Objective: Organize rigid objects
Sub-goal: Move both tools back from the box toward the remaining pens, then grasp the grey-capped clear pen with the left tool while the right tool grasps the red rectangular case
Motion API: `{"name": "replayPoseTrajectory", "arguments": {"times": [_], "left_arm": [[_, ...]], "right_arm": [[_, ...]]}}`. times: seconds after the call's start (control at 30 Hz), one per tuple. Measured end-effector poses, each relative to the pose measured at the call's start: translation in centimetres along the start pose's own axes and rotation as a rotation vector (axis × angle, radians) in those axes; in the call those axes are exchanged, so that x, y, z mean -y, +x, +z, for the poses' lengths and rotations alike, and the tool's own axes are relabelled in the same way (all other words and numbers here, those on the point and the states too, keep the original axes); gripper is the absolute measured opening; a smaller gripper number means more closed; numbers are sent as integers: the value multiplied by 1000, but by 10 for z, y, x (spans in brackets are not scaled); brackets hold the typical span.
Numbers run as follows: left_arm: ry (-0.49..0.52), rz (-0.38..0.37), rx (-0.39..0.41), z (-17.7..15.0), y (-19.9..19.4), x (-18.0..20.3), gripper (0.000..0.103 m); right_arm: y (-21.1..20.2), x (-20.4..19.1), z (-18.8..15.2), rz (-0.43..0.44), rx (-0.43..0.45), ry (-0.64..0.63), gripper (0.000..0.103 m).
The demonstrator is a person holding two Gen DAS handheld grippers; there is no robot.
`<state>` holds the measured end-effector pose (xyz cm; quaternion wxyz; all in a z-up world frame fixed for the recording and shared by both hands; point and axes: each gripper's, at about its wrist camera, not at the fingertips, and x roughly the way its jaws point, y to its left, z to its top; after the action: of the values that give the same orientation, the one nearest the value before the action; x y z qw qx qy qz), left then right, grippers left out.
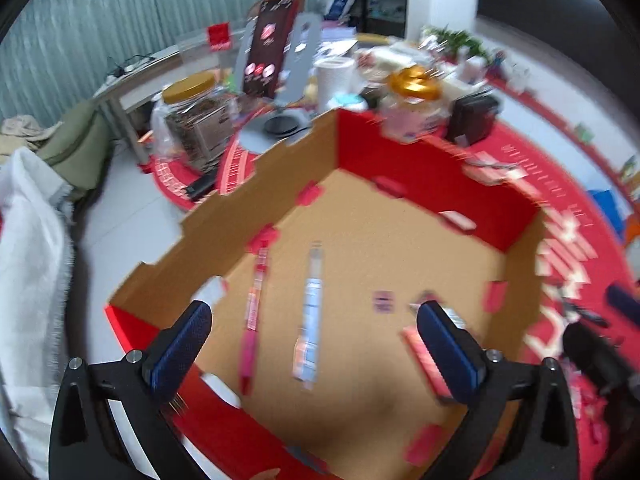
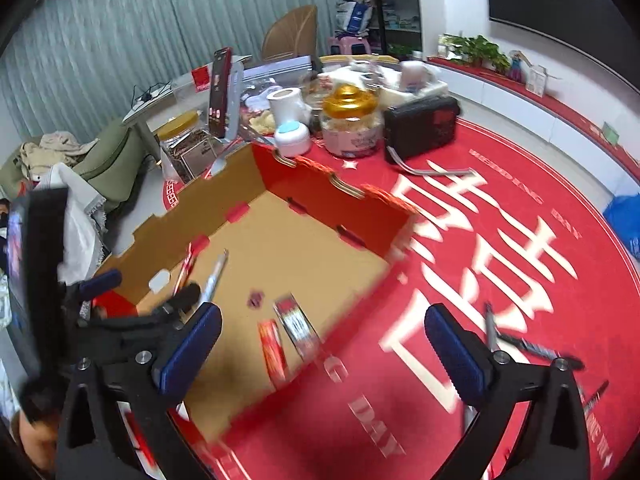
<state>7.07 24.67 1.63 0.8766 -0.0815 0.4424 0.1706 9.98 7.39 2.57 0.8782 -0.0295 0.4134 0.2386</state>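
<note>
The left gripper [image 1: 314, 344] hangs over the open cardboard box [image 1: 224, 216], its blue-padded jaws spread wide with nothing pinched between them. Below the gap, on the box floor, lie a pink pen [image 1: 252, 320] and a pale blue-and-white pen [image 1: 310, 320], roughly side by side and apart from each other, both pointing away from the camera. Neither touches the pads. A small dark purple item [image 1: 383, 301] lies further right on the floor, and a red-and-white packet [image 1: 420, 354] sits partly behind the right pad. A white piece [image 1: 212, 288] rests by the near left wall of the box. The view is blurred, so finer detail cannot be told.

The right gripper [image 2: 324, 348] also stands with its jaws wide apart and empty. It hovers over the near right edge of the box, where the cardboard meets the red tablecloth [image 2: 520, 208] with large white characters. Inside the box, just beyond its left pad, lie an orange packet [image 2: 274, 344] and a red-and-white packet [image 2: 298, 328], close together. To the right of the right pad, dark pens [image 2: 532, 348] lie on the cloth outside the box.

Beyond the box stand a gold-lidded jar [image 2: 352, 124], a black case [image 2: 420, 128], a white-and-blue container [image 2: 292, 136] and a yellow-lidded jar [image 2: 180, 148]; the far box wall separates them from the floor of the box.
</note>
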Motion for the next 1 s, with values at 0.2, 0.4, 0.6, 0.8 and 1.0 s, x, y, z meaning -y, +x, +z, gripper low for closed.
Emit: {"name": "replayPoseTrajectory", "arguments": {"times": [0.2, 0.4, 0.6, 0.8, 1.0], "left_arm": [[85, -186, 58, -28, -50, 65, 103], [201, -263, 22, -75, -57, 150, 103], [262, -219, -76, -119, -19, 205, 103], [264, -206, -125, -132, -1, 221, 103], [264, -178, -107, -129, 7, 215, 103]], "right_arm": [[-40, 80, -60, -95, -9, 195, 102], [-83, 162, -128, -196, -1, 448, 102], [-103, 192, -171, -209, -16, 542, 102], [-111, 199, -184, -188, -5, 551, 102], [-107, 199, -181, -188, -9, 524, 102]]}}
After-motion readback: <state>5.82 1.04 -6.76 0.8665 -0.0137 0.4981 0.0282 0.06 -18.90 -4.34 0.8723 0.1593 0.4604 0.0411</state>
